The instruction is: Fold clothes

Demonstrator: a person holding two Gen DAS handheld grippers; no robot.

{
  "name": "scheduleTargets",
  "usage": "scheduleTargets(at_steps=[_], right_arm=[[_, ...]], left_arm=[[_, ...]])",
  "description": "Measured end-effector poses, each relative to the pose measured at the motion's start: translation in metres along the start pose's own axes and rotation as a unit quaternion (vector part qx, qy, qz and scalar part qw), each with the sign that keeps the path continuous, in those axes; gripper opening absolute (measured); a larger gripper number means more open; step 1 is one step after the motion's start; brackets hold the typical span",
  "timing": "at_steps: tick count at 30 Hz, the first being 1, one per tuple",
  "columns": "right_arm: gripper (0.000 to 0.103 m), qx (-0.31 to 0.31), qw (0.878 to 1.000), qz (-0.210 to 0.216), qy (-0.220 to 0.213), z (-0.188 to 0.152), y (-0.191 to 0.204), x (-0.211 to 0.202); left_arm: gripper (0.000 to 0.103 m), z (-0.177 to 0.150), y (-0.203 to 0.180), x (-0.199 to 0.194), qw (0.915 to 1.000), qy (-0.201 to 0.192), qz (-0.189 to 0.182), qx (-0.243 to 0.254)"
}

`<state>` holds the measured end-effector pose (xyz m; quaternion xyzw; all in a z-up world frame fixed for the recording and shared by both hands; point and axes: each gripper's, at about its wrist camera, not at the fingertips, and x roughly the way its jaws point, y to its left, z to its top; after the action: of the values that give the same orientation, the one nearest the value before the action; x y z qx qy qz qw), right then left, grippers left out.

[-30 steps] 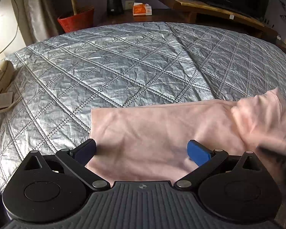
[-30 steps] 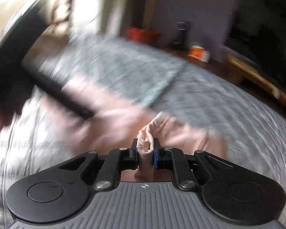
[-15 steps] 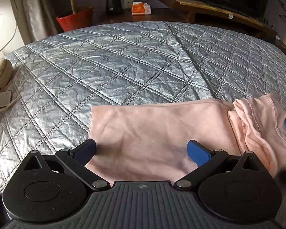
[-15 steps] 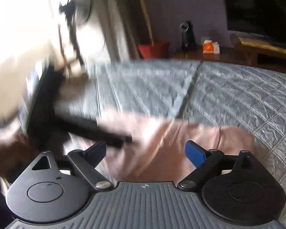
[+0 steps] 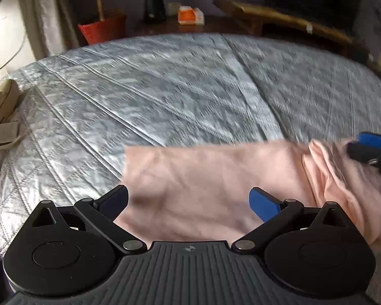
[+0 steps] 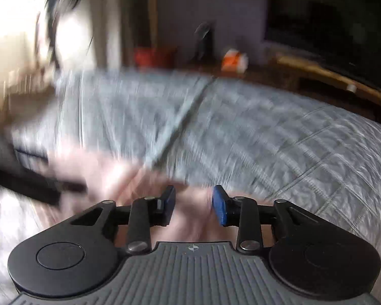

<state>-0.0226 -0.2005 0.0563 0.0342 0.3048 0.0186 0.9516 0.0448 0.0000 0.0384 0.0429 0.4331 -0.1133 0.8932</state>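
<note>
- Left wrist view: your left claw [image 5: 189,200] hangs with its jaws wide apart over the pink garment [image 5: 210,185], which lies flat on the quilted bed [image 5: 165,89]. A second ago the garment's right end hung lifted; now it sits bunched on the bed, so that fold has been laid.
- Right wrist view: your right claw [image 6: 193,204], which pinched pink cloth a second ago, is closing half apart, clamping nothing.
- Containers: only a red pot [image 5: 102,28], contents unclear.
</note>
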Motion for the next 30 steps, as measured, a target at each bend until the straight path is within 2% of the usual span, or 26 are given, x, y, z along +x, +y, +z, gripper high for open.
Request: scheduleTargets(at_steps=[3,7,9,11,13,16,20,23,24,30], right_arm=[[0.091,0.036,0.999,0.025,-0.023,-0.005,-0.001,-0.018],[0.086,0.044,0.998,0.035,-0.034,-0.014,0.000,-0.015],[0.086,0.088,0.994,0.042,-0.054,-0.010,-0.010,-0.014],[0.086,0.127,0.988,0.052,-0.067,-0.006,-0.020,-0.017],[0.086,0.140,0.986,0.053,-0.074,-0.005,-0.026,-0.015],[0.088,0.145,0.984,0.055,-0.083,-0.002,-0.031,-0.013],[0.094,0.153,0.982,0.067,-0.089,0.000,-0.036,-0.014],[0.096,0.155,0.982,0.074,-0.077,-0.001,-0.038,-0.012],[0.096,0.152,0.983,0.074,-0.075,-0.001,-0.038,-0.012],[0.096,0.167,0.981,0.082,-0.059,-0.002,-0.047,-0.011]], left_arm=[[0.102,0.003,0.028,0.000,0.9969,0.006,-0.015,-0.077],[0.102,-0.008,0.060,-0.006,0.9833,0.005,-0.056,-0.173],[0.102,-0.014,0.075,-0.013,0.9720,-0.005,-0.071,-0.224],[0.102,-0.023,0.095,-0.021,0.9538,-0.015,-0.083,-0.288],[0.102,-0.034,0.113,-0.026,0.9299,-0.015,-0.097,-0.354],[0.102,-0.053,0.130,-0.037,0.8955,-0.014,-0.120,-0.428],[0.102,-0.071,0.131,-0.047,0.8671,-0.008,-0.138,-0.479],[0.103,-0.080,0.131,-0.045,0.8319,-0.006,-0.170,-0.528],[0.103,-0.081,0.131,-0.042,0.8227,-0.008,-0.178,-0.540],[0.103,-0.088,0.125,-0.025,0.7799,-0.010,-0.229,-0.582]])
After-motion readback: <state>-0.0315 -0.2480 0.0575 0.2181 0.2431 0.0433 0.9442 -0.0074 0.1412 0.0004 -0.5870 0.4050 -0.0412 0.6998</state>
